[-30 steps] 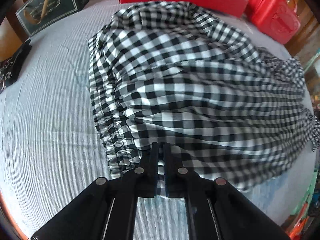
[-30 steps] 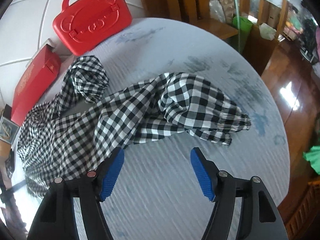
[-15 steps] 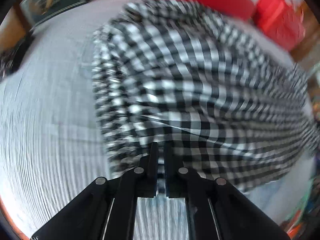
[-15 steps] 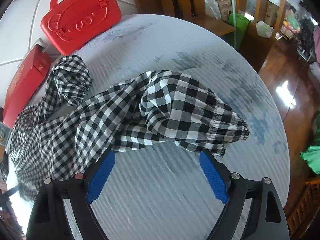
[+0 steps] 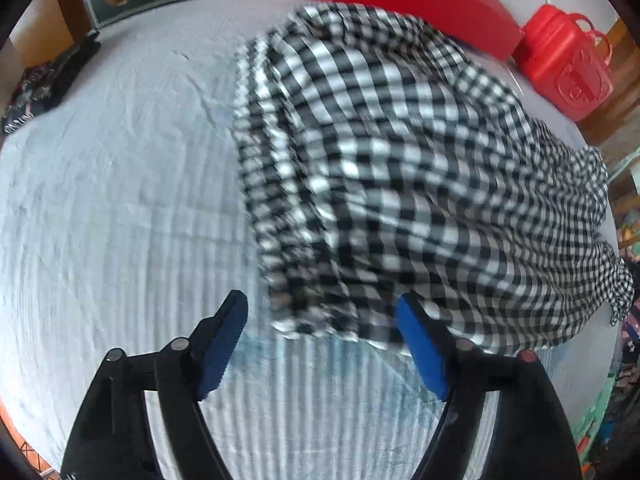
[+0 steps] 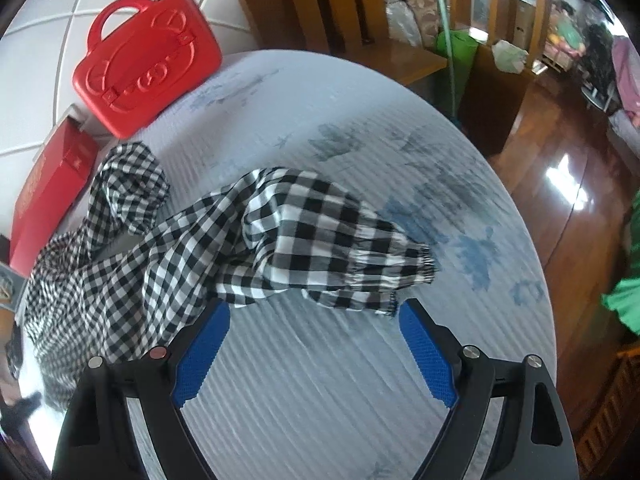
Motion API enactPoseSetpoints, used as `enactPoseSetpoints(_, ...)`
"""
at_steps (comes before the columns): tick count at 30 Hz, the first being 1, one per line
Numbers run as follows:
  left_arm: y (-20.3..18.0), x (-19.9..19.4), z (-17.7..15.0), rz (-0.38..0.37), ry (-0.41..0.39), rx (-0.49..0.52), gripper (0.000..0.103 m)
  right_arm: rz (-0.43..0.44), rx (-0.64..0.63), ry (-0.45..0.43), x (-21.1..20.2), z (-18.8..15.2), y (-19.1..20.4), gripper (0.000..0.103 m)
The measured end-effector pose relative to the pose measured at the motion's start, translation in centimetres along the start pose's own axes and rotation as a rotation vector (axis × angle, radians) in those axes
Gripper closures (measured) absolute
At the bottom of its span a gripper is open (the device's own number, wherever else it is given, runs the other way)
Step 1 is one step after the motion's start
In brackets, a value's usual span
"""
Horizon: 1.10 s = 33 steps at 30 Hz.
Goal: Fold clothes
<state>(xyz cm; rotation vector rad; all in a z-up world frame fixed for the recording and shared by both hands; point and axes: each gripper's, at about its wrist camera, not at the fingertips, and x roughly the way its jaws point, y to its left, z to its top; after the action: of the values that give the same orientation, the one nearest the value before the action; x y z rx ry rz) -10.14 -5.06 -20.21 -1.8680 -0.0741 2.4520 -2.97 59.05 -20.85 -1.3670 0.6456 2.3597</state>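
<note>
Both grippers — left [image 5: 320, 340] and right [image 6: 310, 346] — have fingers spread wide, holding nothing. Checked garment [image 5: 400, 168] lies crumpled on the desk [image 5: 120, 200], just beyond both — hem nearest left, sleeve nearest right.

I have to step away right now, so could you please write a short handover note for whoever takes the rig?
Left gripper: open, empty, at the near hem of the checked garment.
Right gripper: open, empty, just short of the sleeve.
The garment lies spread and rumpled on the table, the red case behind it.
Done: no fold visible.
Left: probably smooth it out, fold in the sleeves, then the body.
</note>
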Motion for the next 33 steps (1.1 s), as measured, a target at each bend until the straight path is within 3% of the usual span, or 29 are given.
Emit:
enactPoseSetpoints(3,-1.1,1.7,-0.7,-0.004,0.040,0.006,0.025,-0.021,0.025,-0.006,0.2,0.3,-1.0,0.016)
enactPoseSetpoints(6,-3.1,2.2,-0.7,0.089,0.039,0.080,0.026,-0.055,0.037,0.004,1.1,1.0,-1.9,0.014)
enactPoseSetpoints(8,-3.7,2.0,-0.4,0.107,0.035,0.101,0.054,-0.078,0.046,0.011,1.6,1.4,-2.5,0.013)
enactPoseSetpoints(9,-3.7,1.7,-0.1,0.073,0.036,0.084,0.078,-0.089,0.050,0.014,1.9,1.6,-2.8,0.011)
enactPoseSetpoints(10,-3.4,1.2,0.4,0.033,0.037,0.052,0.089,-0.095,0.049,0.019,2.4,1.8,-2.9,0.006)
enactPoseSetpoints(12,-3.1,-0.3,1.3,0.023,0.002,0.031,0.091,-0.092,0.019,0.045,3.6,2.2,-1.9,0.003)
enactPoseSetpoints(13,-2.9,-1.4,1.9,0.036,-0.026,0.032,0.092,-0.091,0.000,0.060,4.2,2.3,-1.3,0.011)
enactPoseSetpoints(14,-2.5,-2.7,2.5,0.043,-0.055,0.029,0.092,-0.090,-0.019,0.076,4.8,2.4,-0.7,0.029)
enactPoseSetpoints(15,-2.0,-4.4,3.1,0.049,-0.087,0.025,0.092,-0.089,-0.038,0.091,5.4,2.6,-0.1,0.082)
enactPoseSetpoints(19,1.1,-12.4,5.5,0.096,-0.221,0.023,0.093,-0.023,-0.117,0.037,0.8,2.4,1.8,0.083)
enactPoseSetpoints(22,3.5,-18.0,5.6,0.162,-0.271,0.037,0.096,0.034,-0.176,-0.018,-3.4,2.2,3.2,0.083)
enactPoseSetpoints(24,4.7,-19.3,4.7,0.217,-0.269,0.045,0.096,0.072,-0.215,-0.054,-6.2,2.1,4.1,0.084)
enactPoseSetpoints(26,6.3,-19.2,3.2,0.227,-0.225,0.047,0.096,0.096,-0.240,-0.073,-8.2,1.8,4.6,0.084)
enactPoseSetpoints(28,7.6,-17.4,2.1,0.196,-0.171,0.027,0.096,0.077,-0.218,-0.033,-7.5,0.8,3.6,0.082)
enactPoseSetpoints(29,8.1,-16.0,1.6,0.169,-0.141,0.010,0.096,0.067,-0.207,-0.013,-7.1,0.3,3.1,0.077)
enactPoseSetpoints(31,9.1,-13.4,0.7,0.121,-0.085,-0.021,0.096,0.047,-0.185,0.027,-6.4,-0.6,2.0,0.055)
enactPoseSetpoints(33,9.0,-11.5,0.7,0.100,-0.061,-0.038,0.096,0.028,-0.162,0.067,-5.7,-1.5,1.0,0.050)
